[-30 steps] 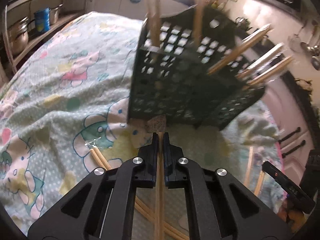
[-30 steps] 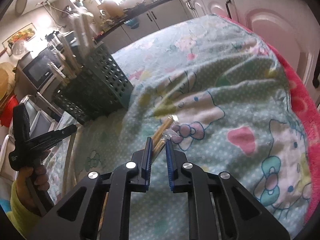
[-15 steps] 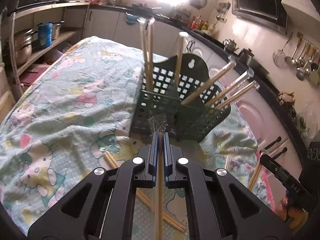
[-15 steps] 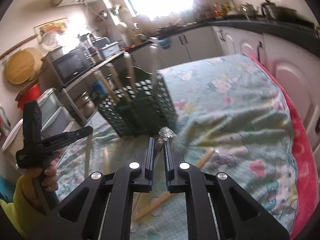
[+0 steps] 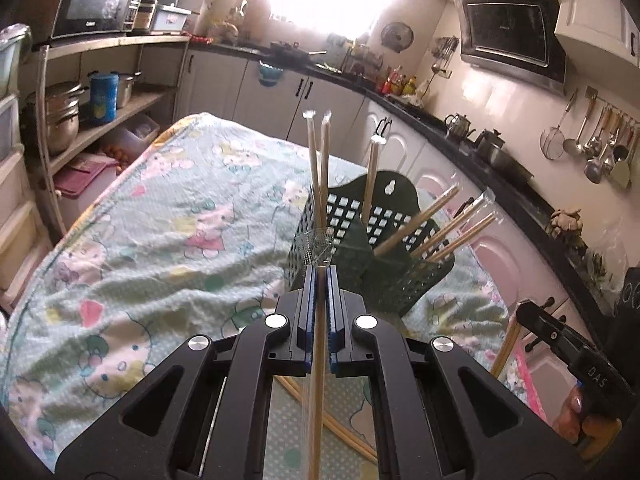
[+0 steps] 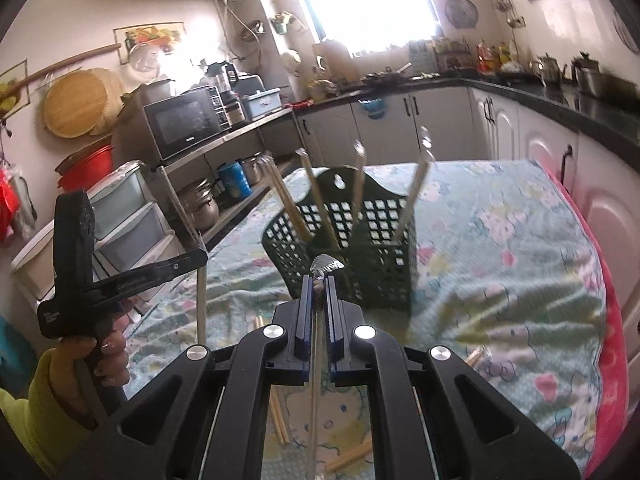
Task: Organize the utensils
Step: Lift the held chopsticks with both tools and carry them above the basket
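My left gripper (image 5: 319, 272) is shut on a wrapped wooden chopstick (image 5: 316, 380) that runs back between the fingers, held above the cloth. Just beyond it a dark green perforated basket (image 5: 384, 248) stands with several wrapped chopsticks (image 5: 322, 168) upright or leaning in it. My right gripper (image 6: 319, 280) has its jaws closing the last bit onto another wrapped chopstick (image 6: 326, 265). The pads press on it and its crinkled wrapper tip pokes out in front. The basket (image 6: 380, 264) lies straight ahead of it. Each view shows the other gripper held by a hand at its edge.
A cartoon-print cloth (image 5: 160, 248) covers the table. Loose chopsticks (image 6: 278, 416) lie on it below the grippers, with more near the right side (image 6: 476, 356). Kitchen counters, shelves with pots and a red cloth edge (image 6: 608, 352) surround the table.
Both grippers have risen off the cloth, each with a chopstick, and now look over the basket. The right gripper's fingers closed onto its chopstick while lifting.
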Action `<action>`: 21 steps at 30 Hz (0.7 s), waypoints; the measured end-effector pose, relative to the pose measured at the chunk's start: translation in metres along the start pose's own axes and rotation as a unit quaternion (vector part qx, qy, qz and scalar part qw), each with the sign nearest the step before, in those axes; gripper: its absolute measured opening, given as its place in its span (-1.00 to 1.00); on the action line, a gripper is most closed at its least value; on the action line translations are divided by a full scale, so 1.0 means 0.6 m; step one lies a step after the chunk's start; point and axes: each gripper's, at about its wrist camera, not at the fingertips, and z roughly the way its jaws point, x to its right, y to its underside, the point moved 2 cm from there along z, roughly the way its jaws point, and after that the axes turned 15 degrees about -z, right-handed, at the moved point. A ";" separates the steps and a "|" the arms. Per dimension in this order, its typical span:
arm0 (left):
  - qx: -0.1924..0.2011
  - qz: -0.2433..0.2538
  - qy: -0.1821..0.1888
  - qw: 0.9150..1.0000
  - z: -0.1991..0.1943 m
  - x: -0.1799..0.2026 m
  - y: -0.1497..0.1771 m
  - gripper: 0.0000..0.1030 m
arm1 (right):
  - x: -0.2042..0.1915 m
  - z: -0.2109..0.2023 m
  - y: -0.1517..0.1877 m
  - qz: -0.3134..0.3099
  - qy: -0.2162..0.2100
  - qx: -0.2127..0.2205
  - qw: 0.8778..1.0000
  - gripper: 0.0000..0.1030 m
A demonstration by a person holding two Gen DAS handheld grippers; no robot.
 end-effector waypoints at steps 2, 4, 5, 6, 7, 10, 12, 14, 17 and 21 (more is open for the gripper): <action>0.007 0.005 0.002 1.000 -0.006 0.003 -0.005 -0.99 | -0.009 0.000 -0.012 -0.007 0.001 0.005 1.000 -0.89; 0.010 0.008 0.004 1.000 -0.010 0.005 -0.008 -0.99 | -0.015 0.000 -0.022 -0.014 0.003 0.010 1.000 -0.89; 0.012 0.010 0.005 1.000 -0.012 0.006 -0.011 -0.99 | -0.016 0.001 -0.025 -0.015 0.004 0.011 1.000 -0.89; 0.013 0.012 0.006 1.000 -0.014 0.008 -0.014 -0.99 | -0.017 0.002 -0.030 -0.017 0.004 0.013 1.000 -0.89; 0.015 0.014 0.007 1.000 -0.015 0.010 -0.017 -0.99 | -0.018 0.002 -0.036 -0.019 0.005 0.015 1.000 -0.89; 0.024 0.018 0.011 0.999 -0.021 0.016 -0.031 -0.99 | -0.023 0.003 -0.051 -0.027 0.007 0.023 0.999 -0.89; 0.032 0.022 0.016 0.999 -0.026 0.024 -0.042 -0.99 | -0.024 0.004 -0.064 -0.031 0.008 0.030 0.999 -0.89; 0.040 0.027 0.018 0.999 -0.029 0.032 -0.054 -0.99 | -0.025 0.004 -0.075 -0.034 0.009 0.036 0.999 -0.89; 0.053 0.033 0.024 0.998 -0.035 0.047 -0.074 -0.99 | -0.025 0.004 -0.092 -0.037 0.010 0.046 0.998 -0.89; 0.076 0.038 0.032 0.996 -0.042 0.068 -0.105 -0.99 | -0.022 0.000 -0.121 -0.043 0.015 0.062 0.997 -0.89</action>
